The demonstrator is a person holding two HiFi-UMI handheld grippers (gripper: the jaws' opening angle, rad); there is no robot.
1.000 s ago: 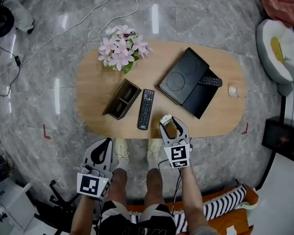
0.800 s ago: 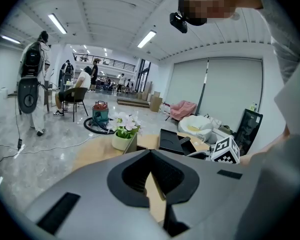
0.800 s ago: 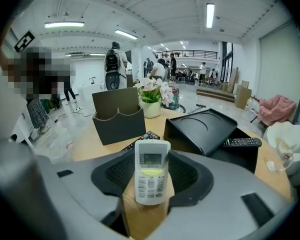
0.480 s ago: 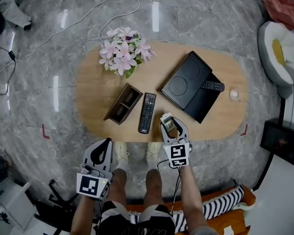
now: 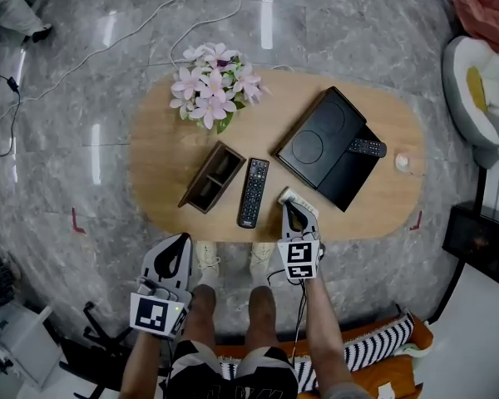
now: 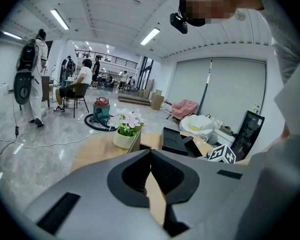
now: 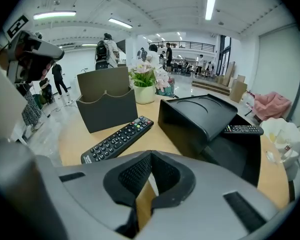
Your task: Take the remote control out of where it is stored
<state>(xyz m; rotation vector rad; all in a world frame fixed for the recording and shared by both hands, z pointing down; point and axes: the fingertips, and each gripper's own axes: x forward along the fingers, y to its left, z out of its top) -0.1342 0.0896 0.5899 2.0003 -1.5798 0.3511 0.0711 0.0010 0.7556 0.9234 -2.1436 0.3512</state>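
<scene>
Remote (image 5: 253, 192): I find it flat on the table (image 5: 166, 123), buttons up, lengthwise toward me. It is outside the holder (image 5: 210, 176), just to its right, with a narrow gap between them.
Remote, right gripper view: it (image 7: 118, 139) lies ahead and left of the jaws. Nothing grips it.
Holder: dark and upright, with two compartments, left of the remote. It is set at a slant to the table's edge.
Box (image 5: 320, 144): black, right of the remote, its lid tilted over the base.
Second remote (image 5: 367, 147): in the box's open right part, partly under the lid.
Flowers (image 5: 212, 86): pink and white, in a pot at the table's far left.
Right gripper (image 5: 289, 198): over the near edge of the table, between the remote and the box, pointing down and forward. It touches neither. Its jaws have just been closing and now meet tip to tip (image 7: 150, 156), with nothing between them.
Left gripper (image 5: 181, 241): off the table, over the floor near my left shoe. In its own view I read the jaws together (image 6: 150, 151), clamped on nothing.
</scene>
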